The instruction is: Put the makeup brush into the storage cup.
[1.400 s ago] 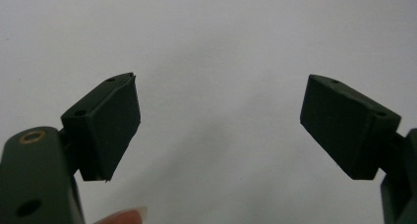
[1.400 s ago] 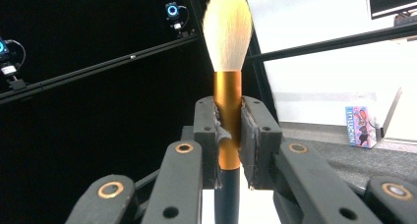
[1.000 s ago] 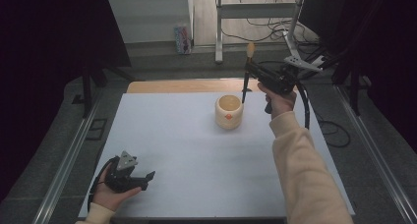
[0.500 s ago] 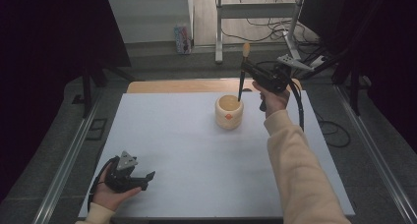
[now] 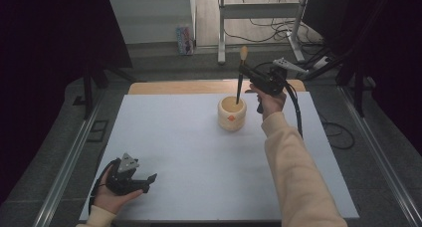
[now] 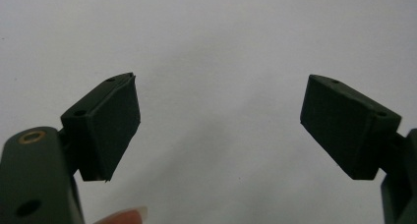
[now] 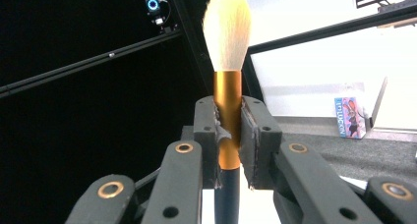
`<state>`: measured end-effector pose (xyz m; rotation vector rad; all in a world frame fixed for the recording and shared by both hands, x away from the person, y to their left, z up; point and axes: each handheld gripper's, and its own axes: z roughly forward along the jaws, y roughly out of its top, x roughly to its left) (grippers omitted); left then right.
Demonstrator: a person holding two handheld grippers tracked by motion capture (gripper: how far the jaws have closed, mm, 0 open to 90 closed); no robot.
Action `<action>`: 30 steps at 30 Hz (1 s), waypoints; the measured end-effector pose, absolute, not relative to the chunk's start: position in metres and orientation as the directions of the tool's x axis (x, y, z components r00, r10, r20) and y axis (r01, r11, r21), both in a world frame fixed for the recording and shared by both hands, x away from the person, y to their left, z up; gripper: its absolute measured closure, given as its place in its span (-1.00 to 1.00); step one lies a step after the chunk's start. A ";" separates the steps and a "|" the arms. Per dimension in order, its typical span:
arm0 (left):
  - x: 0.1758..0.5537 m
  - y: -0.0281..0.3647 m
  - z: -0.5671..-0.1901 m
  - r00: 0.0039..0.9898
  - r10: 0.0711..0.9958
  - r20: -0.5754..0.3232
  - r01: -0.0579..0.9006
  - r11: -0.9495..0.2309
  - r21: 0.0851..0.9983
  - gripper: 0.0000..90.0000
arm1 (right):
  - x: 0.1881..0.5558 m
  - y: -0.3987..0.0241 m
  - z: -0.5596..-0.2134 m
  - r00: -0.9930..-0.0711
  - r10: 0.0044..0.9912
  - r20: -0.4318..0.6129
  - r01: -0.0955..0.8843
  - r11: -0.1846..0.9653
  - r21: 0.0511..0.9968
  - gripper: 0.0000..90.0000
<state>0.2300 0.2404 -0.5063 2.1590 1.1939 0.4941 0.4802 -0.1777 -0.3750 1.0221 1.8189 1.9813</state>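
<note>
A white table top [image 5: 189, 152] is lying under even light, with a wooden strip [image 5: 174, 87] running along its far edge. Grey floor [image 5: 149, 62] is stretching beyond, where cables [image 5: 263, 25] are trailing around a metal frame [image 5: 221, 28]. Dark curtains [image 5: 45, 48] are hanging at both sides.

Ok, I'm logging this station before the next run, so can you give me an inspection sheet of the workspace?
Surface: white table top, bare around the job's things.
Job's things: brush upright, bristles up, handle end above the cup.
Clutter: nothing seen.
Grippers: right claw shut on the brush; left claw open, low over the table.
Cables: black cable trails from the right claw.
Surroundings: metal frame legs, loose floor cables, small box beyond.
</note>
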 end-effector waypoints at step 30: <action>0.230 0.241 -0.507 0.524 0.851 0.027 0.622 -0.404 0.670 -0.66 | 0.492 -0.160 -0.401 -0.718 0.633 0.290 0.256 -0.148 0.955 0.74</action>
